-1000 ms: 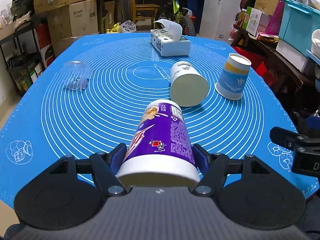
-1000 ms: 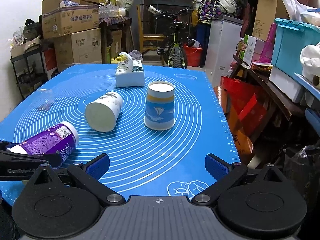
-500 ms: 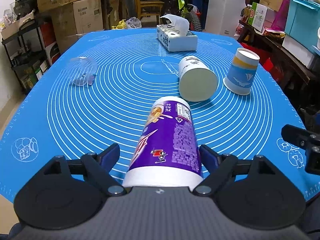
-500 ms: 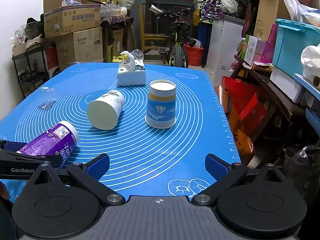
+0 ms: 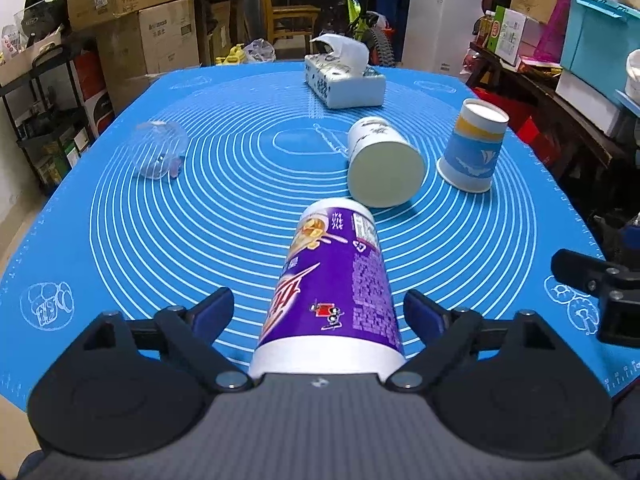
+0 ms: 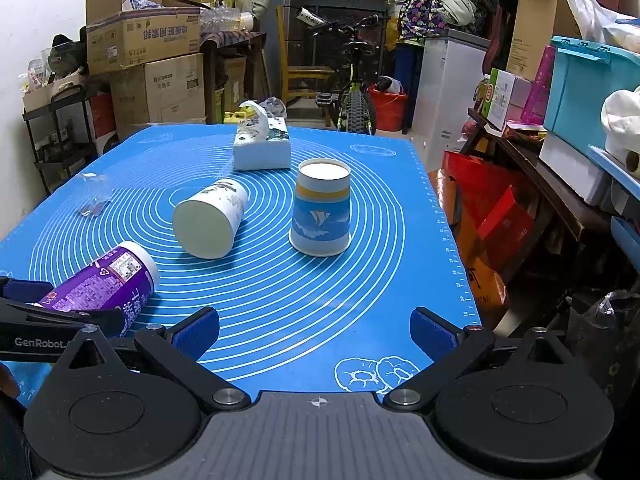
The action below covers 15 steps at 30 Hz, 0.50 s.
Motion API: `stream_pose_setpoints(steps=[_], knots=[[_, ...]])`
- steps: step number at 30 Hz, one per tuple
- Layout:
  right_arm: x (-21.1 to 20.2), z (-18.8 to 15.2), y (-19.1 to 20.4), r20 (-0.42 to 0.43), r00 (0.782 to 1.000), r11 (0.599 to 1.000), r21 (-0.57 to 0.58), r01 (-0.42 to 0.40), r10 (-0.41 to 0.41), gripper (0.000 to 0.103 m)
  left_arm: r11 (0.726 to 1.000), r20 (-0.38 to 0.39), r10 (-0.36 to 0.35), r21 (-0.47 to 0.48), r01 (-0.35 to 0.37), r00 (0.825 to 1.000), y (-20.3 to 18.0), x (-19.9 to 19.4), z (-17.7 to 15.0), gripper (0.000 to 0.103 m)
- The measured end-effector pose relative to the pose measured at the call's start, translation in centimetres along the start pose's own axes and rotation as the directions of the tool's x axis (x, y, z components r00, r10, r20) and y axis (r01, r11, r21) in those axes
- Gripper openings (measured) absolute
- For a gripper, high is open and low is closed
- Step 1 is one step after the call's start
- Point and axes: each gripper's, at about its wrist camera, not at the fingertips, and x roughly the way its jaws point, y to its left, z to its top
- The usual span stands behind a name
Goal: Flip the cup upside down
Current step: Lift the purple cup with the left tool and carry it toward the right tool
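Observation:
A purple cup [image 5: 334, 288] lies on its side on the blue mat [image 5: 100, 248], between the fingers of my left gripper [image 5: 319, 314]. The jaws stand open, with a gap on each side of the cup. The cup also shows in the right wrist view [image 6: 102, 284], with the left gripper beside it. A white cup [image 5: 382, 162] lies on its side further back. A blue and yellow cup [image 5: 474, 148] stands upside down at the right. My right gripper [image 6: 315, 334] is open and empty above the mat's near right part.
A clear plastic cup [image 5: 160, 150] lies on its side at the left. A tissue box [image 5: 344, 80] stands at the back. Cardboard boxes [image 5: 128, 12], a bicycle [image 6: 354, 92] and shelves [image 6: 540, 184] surround the table. The mat's right edge is near the right gripper.
My left gripper has opened: its fingers were tight against the purple cup and now stand apart from it. It has also drawn back slightly. The right gripper has barely moved.

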Motion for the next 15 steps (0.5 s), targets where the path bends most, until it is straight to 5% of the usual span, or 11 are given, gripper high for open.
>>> stream_pose_setpoints(steps=[15], knots=[[-0.5, 0.2, 0.2, 0.005, 1.0, 1.0, 0.001, -0.01, 0.01, 0.101, 1.0, 0.057, -0.002, 0.011, 0.001, 0.998, -0.3, -2.8, 0.7, 0.092]])
